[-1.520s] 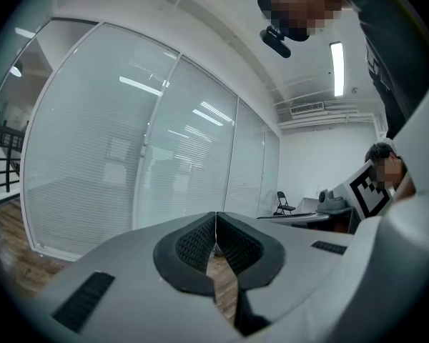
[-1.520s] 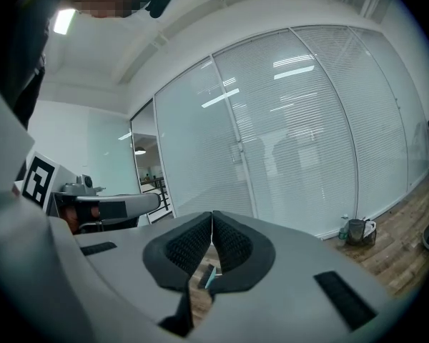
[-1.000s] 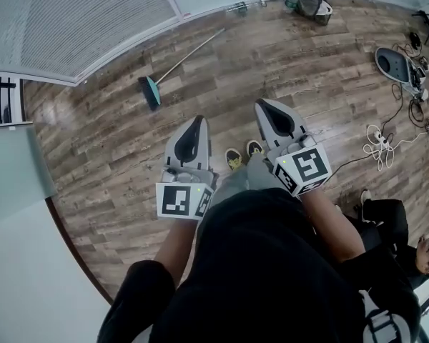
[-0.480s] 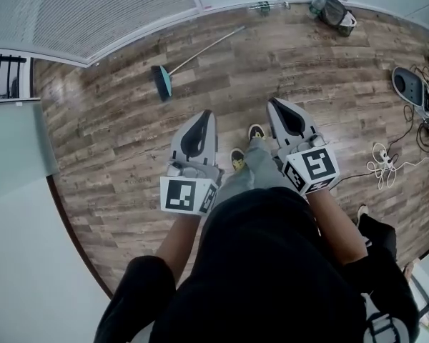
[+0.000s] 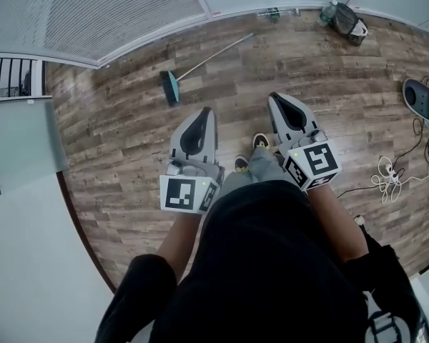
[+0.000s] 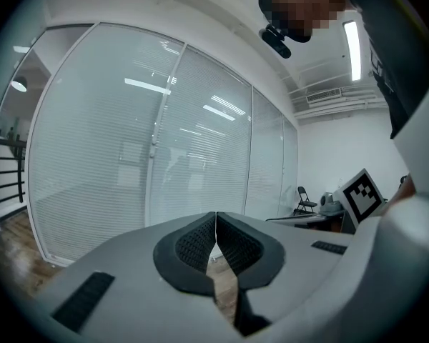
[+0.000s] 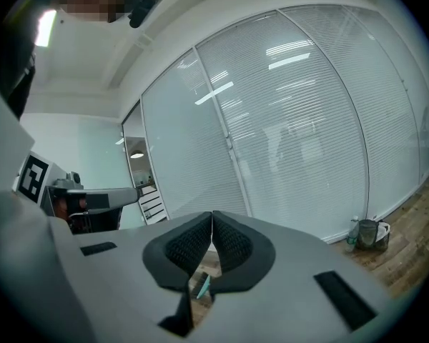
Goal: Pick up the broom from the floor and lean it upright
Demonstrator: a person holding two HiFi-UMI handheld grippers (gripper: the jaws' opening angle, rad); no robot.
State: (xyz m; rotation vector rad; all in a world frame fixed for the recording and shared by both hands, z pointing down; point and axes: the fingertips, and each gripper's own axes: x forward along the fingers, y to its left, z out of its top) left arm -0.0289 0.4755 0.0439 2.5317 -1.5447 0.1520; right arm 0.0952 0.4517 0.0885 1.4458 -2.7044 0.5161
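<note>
Wooden floor [image 5: 121,141] carries one broom [image 5: 204,61] beside the glass wall [image 5: 114,13]. Two claws, left gripper [image 5: 206,111] and right gripper [image 5: 274,98], are clenched empty, farther from that wall. Of the gripper views, only the right shows the teal broom head [image 7: 202,286].

The broom [image 5: 213,57] lies on the floor [image 5: 114,141] ahead of the left tongs [image 5: 204,113] and right tongs [image 5: 274,98], its handle reaching toward the glass wall [image 5: 107,13]. A bag [image 5: 349,21] stands further right by that wall. Cables [image 5: 390,179] lie at right.
</note>
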